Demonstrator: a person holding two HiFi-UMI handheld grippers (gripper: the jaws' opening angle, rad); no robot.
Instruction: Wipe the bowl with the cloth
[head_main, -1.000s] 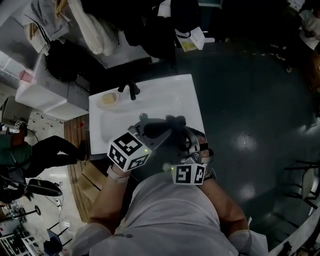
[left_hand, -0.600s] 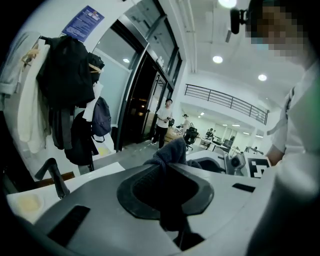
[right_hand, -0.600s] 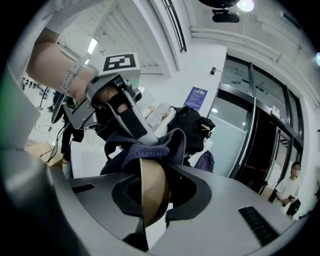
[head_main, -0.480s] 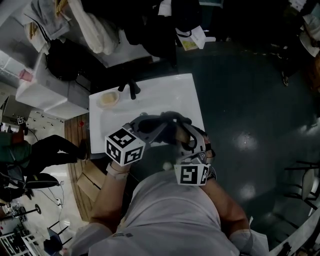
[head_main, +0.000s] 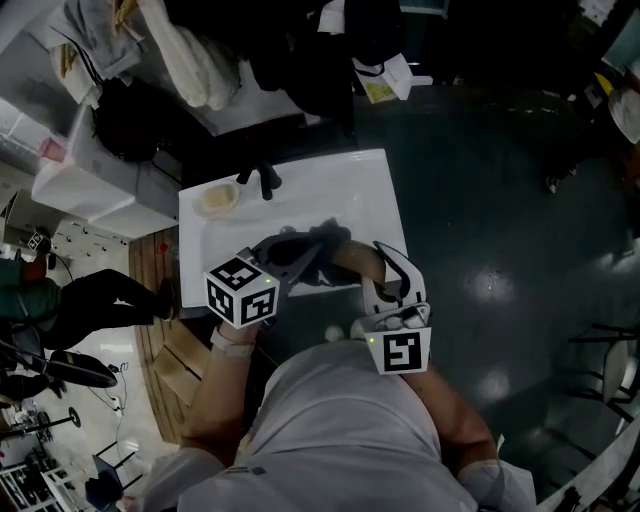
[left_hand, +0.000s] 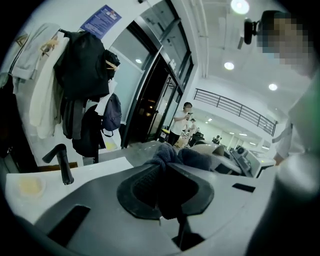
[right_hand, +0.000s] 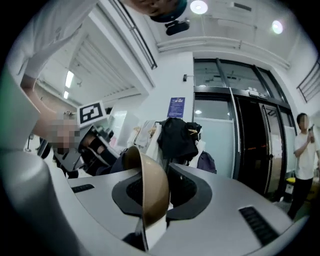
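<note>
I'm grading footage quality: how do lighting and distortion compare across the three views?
Head view: dim, with glare on the dark floor. Left gripper view: fisheye bending, black corners, bright ceiling lamps. Right gripper view: same curvature; the near bowl looms large.

The bowl (head_main: 355, 262) sits in the right gripper (head_main: 378, 278) above the near edge of the counter (head_main: 370, 190). Just left of the bowl, the left gripper (head_main: 312, 255) presses the cloth (head_main: 322, 238) against it. Behind the bowl stand a faucet (head_main: 268, 180) and, farther left, a dish (head_main: 217, 199).
</note>
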